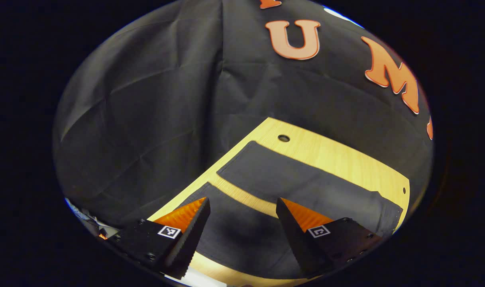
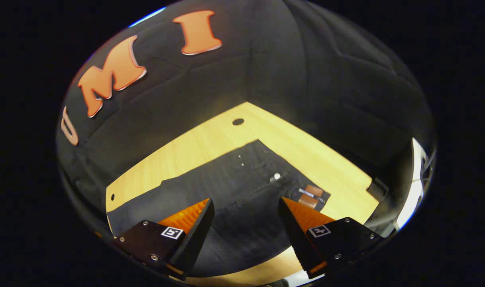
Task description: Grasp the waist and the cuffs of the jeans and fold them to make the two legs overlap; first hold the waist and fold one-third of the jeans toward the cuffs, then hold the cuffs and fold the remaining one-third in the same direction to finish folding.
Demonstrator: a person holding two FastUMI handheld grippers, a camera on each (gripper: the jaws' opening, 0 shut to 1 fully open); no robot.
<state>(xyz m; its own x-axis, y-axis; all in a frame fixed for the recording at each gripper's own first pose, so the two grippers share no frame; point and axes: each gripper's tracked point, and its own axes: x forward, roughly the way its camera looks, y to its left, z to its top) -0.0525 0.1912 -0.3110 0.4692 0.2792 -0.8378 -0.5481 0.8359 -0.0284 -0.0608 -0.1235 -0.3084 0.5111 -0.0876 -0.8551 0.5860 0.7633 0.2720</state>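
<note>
Across the worktop: dark jeans (image 2: pixel 242 187) lie spread flat on a pale wooden worktop (image 2: pixel 178 155), both legs open and side by side, with a strip of bare wood between them.
Left gripper (image 1: pixel 242 231): hovers above the leg end, fingers spread wide, holding nothing.
Right gripper (image 2: pixel 246 231): hovers above the waist end, fingers spread wide, holding nothing.
Waist (image 2: pixel 282 175): lies toward the right of the right gripper view, with a metal button and a leather patch showing.
Cuffs (image 1: pixel 234 167): lie at the opposite end, near the worktop's far edge in the left gripper view.
Long axis: runs from one gripper's side to the other, waist by the right gripper, cuffs by the left.
Step in hand: judged to be the very start; the legs do not yet overlap.
Next move calls for: each gripper lowering to pinch one edge, waist and cuff, then carrying one leg over the other.
</note>
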